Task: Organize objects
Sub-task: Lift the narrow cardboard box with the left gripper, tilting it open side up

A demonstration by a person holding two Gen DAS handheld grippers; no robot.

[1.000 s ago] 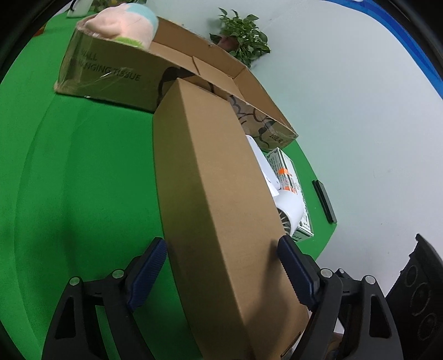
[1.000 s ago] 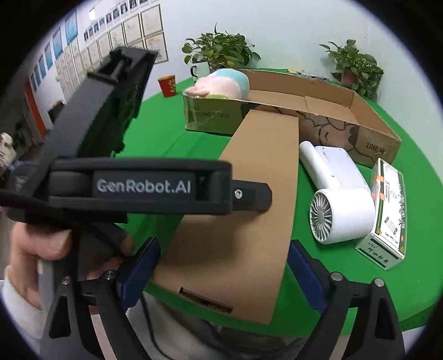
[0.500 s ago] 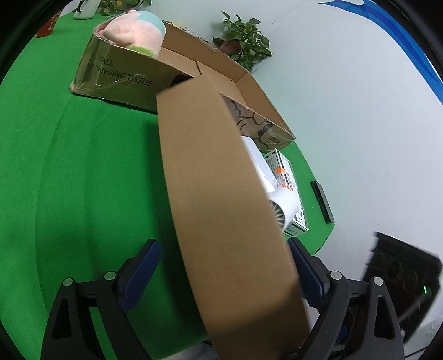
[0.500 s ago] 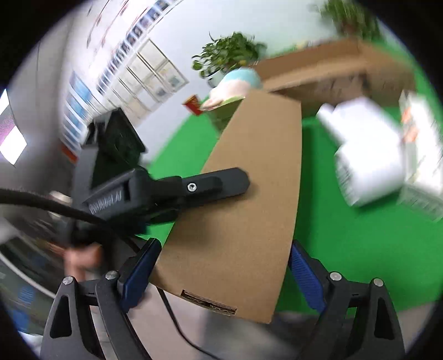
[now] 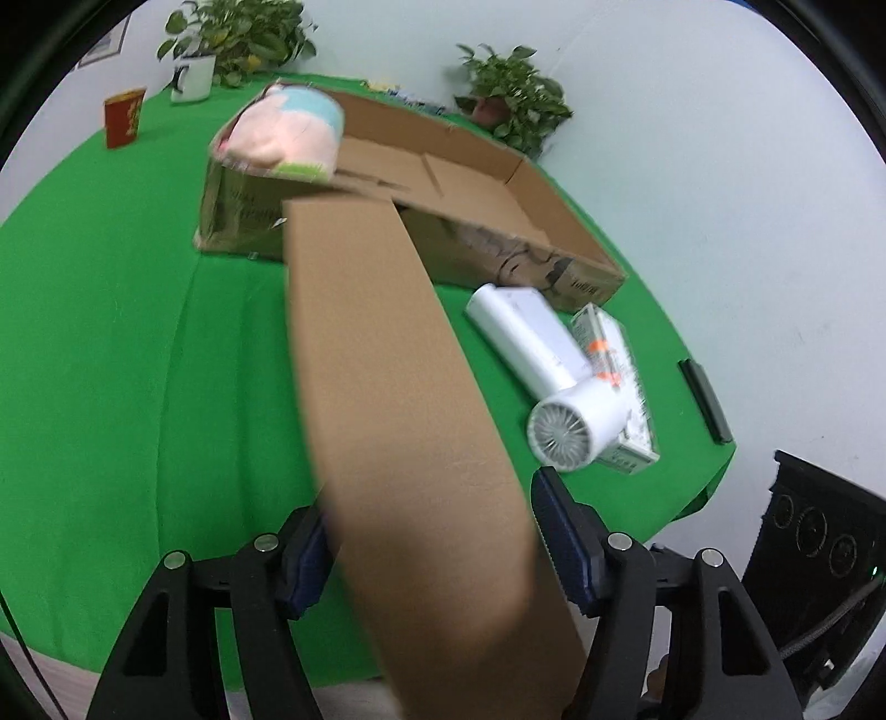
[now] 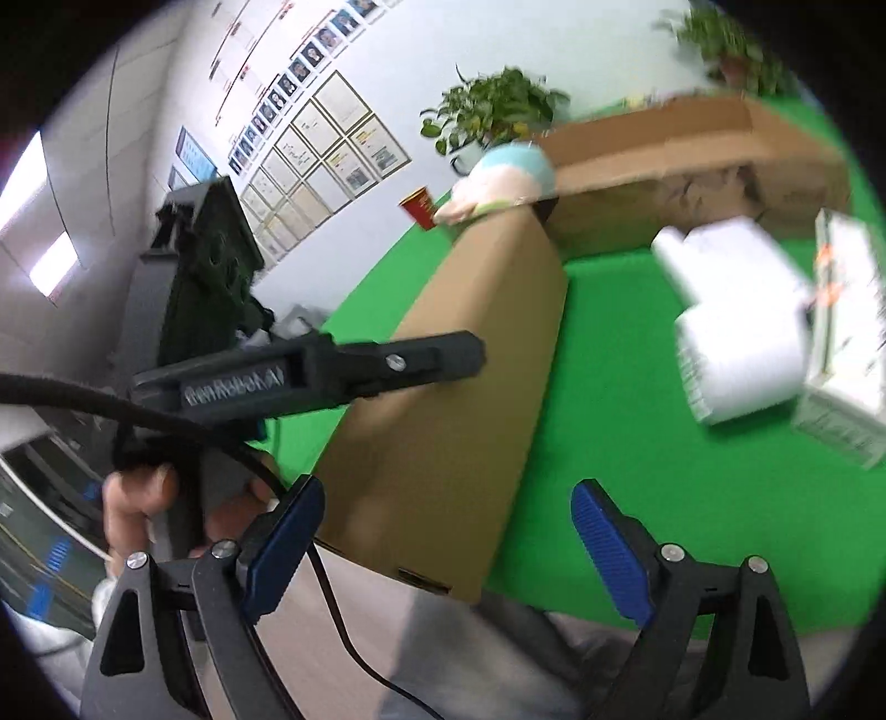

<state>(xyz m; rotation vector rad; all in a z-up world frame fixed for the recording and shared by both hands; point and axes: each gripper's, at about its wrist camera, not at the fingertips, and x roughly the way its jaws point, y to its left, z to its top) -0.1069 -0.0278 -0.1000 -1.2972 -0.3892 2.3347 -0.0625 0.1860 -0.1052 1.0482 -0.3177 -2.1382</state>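
Left gripper [image 5: 429,545] just closing around long cardboard box [image 5: 387,387], box's near end lifted off table

Left hand-held gripper [image 5: 429,545] jaws just closing, right hand-held gripper [image 6: 448,537] spread wide

Two grippers: left gripper [image 5: 432,540], right gripper [image 6: 443,540]. One long closed cardboard box [image 5: 387,387]. One open cardboard tray box [image 5: 498,183]. One plush toy [image 5: 288,133]. One white hair dryer [image 5: 548,376]. One small printed carton [image 5: 620,360]. Two potted plants [image 5: 232,39] [image 5: 509,105]. One red cup [image 5: 124,116]. One dark flat bar [image 5: 706,399] at surface [image 5: 111,332] edge.
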